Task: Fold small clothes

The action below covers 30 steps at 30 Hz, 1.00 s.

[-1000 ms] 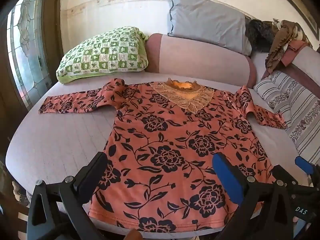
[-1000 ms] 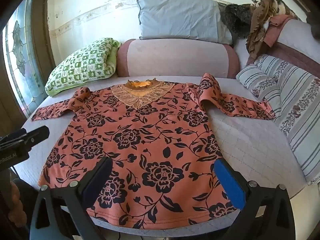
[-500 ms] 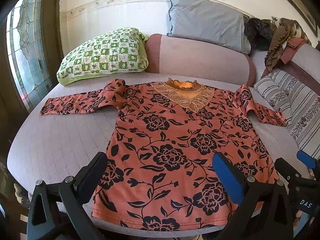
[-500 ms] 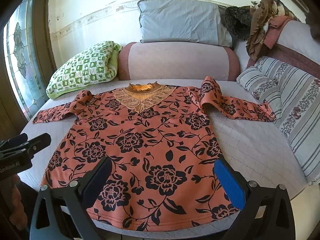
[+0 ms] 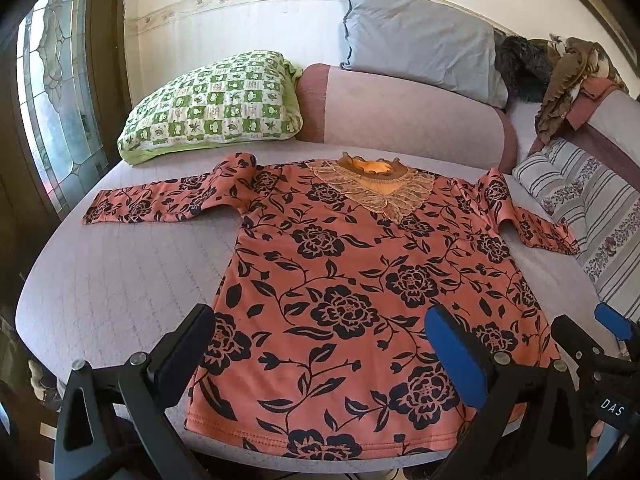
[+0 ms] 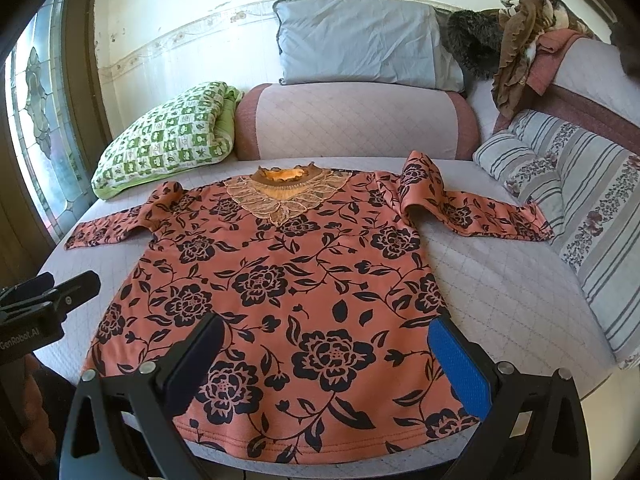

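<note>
An orange long-sleeved top with black flowers (image 5: pixel 352 292) (image 6: pixel 288 276) lies flat, face up, on a pale quilted bed (image 5: pixel 120 280) (image 6: pixel 500 288). Its lace collar points toward the far cushions and both sleeves are spread out sideways. My left gripper (image 5: pixel 320 344) hovers open above the hem's left half, nothing between its fingers. My right gripper (image 6: pixel 324 348) hovers open above the hem's right half, also holding nothing. The right gripper's fingertips (image 5: pixel 576 332) show at the right edge of the left wrist view, and the left gripper's finger (image 6: pixel 76 286) shows at the left of the right wrist view.
A green checked pillow (image 5: pixel 216 108) (image 6: pixel 168 136) lies at the far left and a pink bolster (image 5: pixel 404 120) behind the collar. A grey pillow (image 6: pixel 360 44) leans on the wall. Striped cushions (image 6: pixel 580 208) line the right side, clothes (image 6: pixel 520 32) piled above. A window (image 5: pixel 52 100) stands left.
Both grippers have drawn back and risen a little, so more of the hem and bed edge shows. Both stay open; the top has not moved.
</note>
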Each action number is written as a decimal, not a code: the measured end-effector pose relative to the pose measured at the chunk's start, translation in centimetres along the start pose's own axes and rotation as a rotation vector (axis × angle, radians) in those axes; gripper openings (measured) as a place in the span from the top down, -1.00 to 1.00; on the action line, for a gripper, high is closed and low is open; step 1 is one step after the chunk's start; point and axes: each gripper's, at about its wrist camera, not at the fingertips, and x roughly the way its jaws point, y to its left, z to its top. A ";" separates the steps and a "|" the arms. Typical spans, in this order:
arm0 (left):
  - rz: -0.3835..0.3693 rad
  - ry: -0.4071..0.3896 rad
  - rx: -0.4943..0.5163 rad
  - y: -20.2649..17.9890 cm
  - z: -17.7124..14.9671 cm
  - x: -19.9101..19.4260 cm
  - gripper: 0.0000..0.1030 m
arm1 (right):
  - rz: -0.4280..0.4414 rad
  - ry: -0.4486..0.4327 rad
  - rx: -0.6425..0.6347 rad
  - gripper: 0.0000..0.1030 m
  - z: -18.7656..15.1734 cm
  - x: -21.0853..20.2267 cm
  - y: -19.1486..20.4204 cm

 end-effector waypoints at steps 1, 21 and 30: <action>0.001 0.000 0.000 0.0 -0.1 0.0 -1.00 | 0.000 0.001 0.001 -1.00 0.0 0.0 0.0; 0.000 0.005 -0.011 0.4 0.1 0.3 -1.00 | 0.004 -0.003 0.015 -1.00 0.4 0.3 0.0; 0.001 0.006 -0.011 0.5 0.1 0.4 -1.00 | 0.006 -0.002 0.016 -1.00 0.6 0.6 -0.2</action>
